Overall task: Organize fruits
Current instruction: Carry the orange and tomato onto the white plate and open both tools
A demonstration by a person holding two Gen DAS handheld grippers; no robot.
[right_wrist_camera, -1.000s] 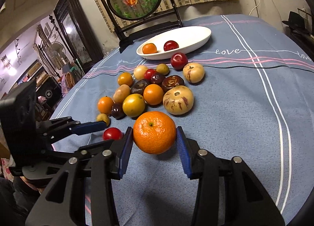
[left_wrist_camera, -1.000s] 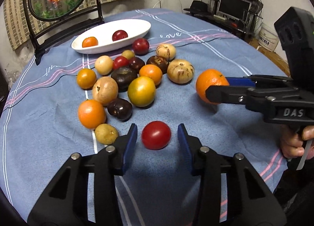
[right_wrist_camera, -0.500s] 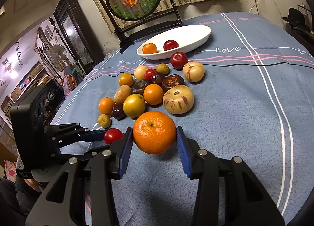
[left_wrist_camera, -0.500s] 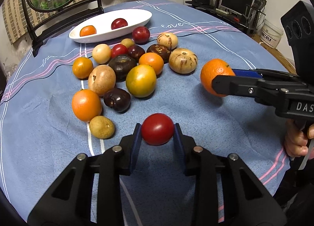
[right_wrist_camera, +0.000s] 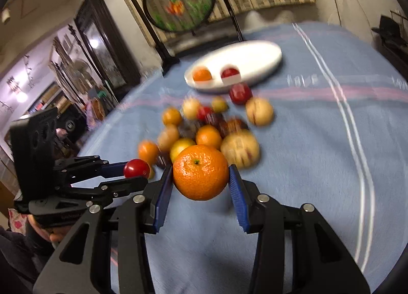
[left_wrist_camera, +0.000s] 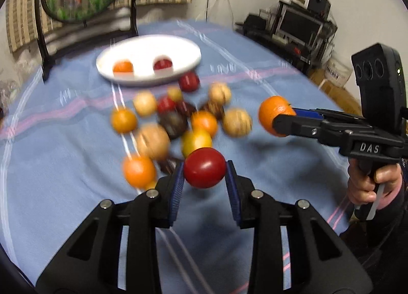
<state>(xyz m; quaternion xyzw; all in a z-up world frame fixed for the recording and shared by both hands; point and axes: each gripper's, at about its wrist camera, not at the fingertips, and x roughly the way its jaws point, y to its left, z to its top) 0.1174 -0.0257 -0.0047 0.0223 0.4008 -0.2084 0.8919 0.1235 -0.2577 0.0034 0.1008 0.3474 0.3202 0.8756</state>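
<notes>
gripping red tomato [left_wrist_camera: 204, 171] in left tool [left_wrist_camera: 204, 179], long axis crosswise.

Centre foreground: my right gripper [right_wrist_camera: 201, 179], blue pads pressed on either side of an orange [right_wrist_camera: 201, 172], held clear of the blue tablecloth [right_wrist_camera: 318, 166]. Lower left: my left gripper [right_wrist_camera: 136, 174], clamped on a small red tomato [right_wrist_camera: 136, 168]. Middle of frame: loose fruit pile [right_wrist_camera: 211, 128] (blurred; kinds uncertain). Upper centre: white oval dish [right_wrist_camera: 255, 56] holding one orange fruit [right_wrist_camera: 202, 75] and one red fruit [right_wrist_camera: 230, 73].
</notes>
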